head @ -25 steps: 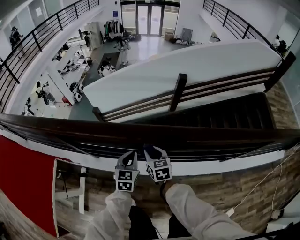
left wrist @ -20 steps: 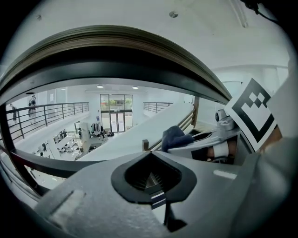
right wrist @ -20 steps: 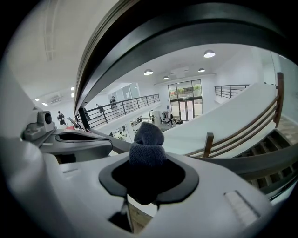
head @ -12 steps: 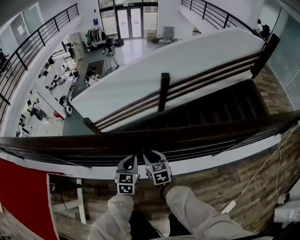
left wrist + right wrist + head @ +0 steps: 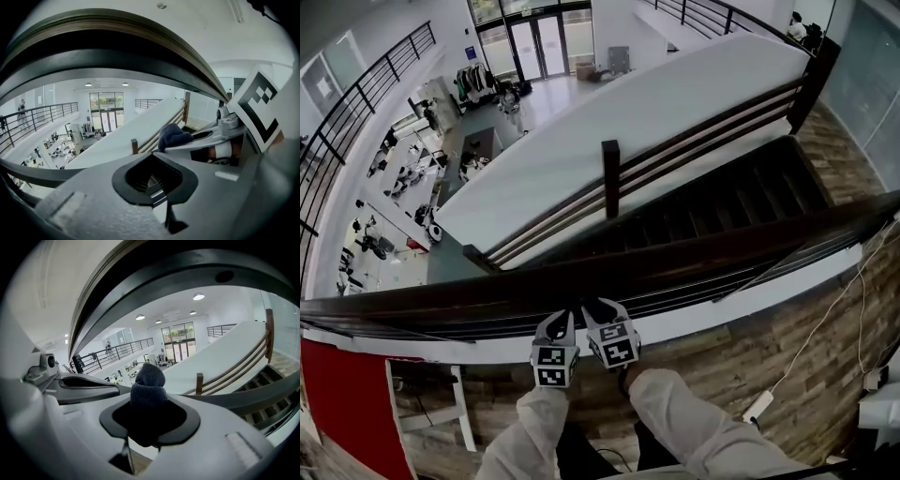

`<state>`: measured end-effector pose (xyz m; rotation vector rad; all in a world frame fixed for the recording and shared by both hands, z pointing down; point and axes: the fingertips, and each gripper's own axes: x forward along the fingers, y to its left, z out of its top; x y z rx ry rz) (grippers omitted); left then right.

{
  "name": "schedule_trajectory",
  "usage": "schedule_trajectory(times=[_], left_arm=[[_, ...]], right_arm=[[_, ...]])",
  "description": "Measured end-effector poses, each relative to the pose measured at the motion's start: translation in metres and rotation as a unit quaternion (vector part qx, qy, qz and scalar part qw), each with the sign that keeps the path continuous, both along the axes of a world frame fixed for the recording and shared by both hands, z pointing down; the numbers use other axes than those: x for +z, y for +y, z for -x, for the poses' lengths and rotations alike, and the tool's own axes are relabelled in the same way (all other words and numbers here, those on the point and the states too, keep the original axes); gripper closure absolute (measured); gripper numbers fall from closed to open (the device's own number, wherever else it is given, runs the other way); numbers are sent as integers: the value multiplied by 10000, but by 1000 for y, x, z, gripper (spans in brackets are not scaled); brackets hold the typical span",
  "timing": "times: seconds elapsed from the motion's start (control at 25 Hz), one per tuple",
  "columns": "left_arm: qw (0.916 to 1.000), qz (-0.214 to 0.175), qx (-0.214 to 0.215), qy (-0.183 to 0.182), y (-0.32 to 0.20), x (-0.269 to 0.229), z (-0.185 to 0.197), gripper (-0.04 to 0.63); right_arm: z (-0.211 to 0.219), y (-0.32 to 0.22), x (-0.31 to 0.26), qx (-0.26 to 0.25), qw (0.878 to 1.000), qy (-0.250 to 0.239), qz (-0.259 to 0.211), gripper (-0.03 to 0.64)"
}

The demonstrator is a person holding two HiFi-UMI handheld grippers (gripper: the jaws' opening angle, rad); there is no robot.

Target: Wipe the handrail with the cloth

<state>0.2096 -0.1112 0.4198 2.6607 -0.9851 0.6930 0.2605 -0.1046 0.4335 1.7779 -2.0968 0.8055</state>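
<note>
The dark wooden handrail (image 5: 703,251) crosses the head view from low left to upper right. Both grippers sit side by side just under it at bottom centre. My right gripper (image 5: 596,309) is shut on a dark blue-grey cloth (image 5: 147,383), whose wad pokes out past the jaws (image 5: 148,420) towards the rail (image 5: 154,284) arching overhead. My left gripper (image 5: 559,321) is shut with nothing in it (image 5: 154,180). The left gripper view shows the cloth (image 5: 173,136) held by the right gripper beside it, and the rail (image 5: 117,51) curving above.
Beyond the rail there is a drop to a dark staircase (image 5: 741,202) with its own wooden railing and post (image 5: 610,178), and a lower hall far below. A white cable and power strip (image 5: 759,405) lie on the wood floor at right. A red panel (image 5: 342,398) is at the left.
The head view has swung, so the handrail now slopes up to the right and the stairs sit higher. Both grippers stay together under the rail, the cloth still held.
</note>
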Motion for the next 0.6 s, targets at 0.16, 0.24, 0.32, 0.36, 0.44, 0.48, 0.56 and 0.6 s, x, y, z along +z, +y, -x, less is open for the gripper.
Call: schedule_trajectory(times=[0.16,0.24,0.32,0.36,0.44,0.48,0.56,0.6], left_arm=[[10000,-33,-63,-34,14,-5,-29,600],[9999,-69,-91,7,20,-9,-44,600],[9999,-108,-83,21,21,-12,-61,600],[9999,-126,-67,15,21,-13,-69,600],[9999,-144,-9,9,23,-15,-85,600],[9999,-139,26,9,25,-17,-92,600],[9999,-129,96,1,28,-18,-103,600],[9998,-122,130,-12,30,-19,-108,600]], right_arm=[[-32,11,-2,-40,9999,-131,-12,499],[-41,16,-4,-133,9998,-122,-63,499],[-52,17,-5,-185,9997,-85,-100,499],[-58,16,-5,-177,9998,-86,-96,499],[-71,19,-5,-136,9998,-121,-70,499],[-76,22,-4,-125,9998,-124,-65,499],[-84,27,-5,-117,9999,-89,-84,499],[-88,28,-6,-107,9999,-77,-101,499]])
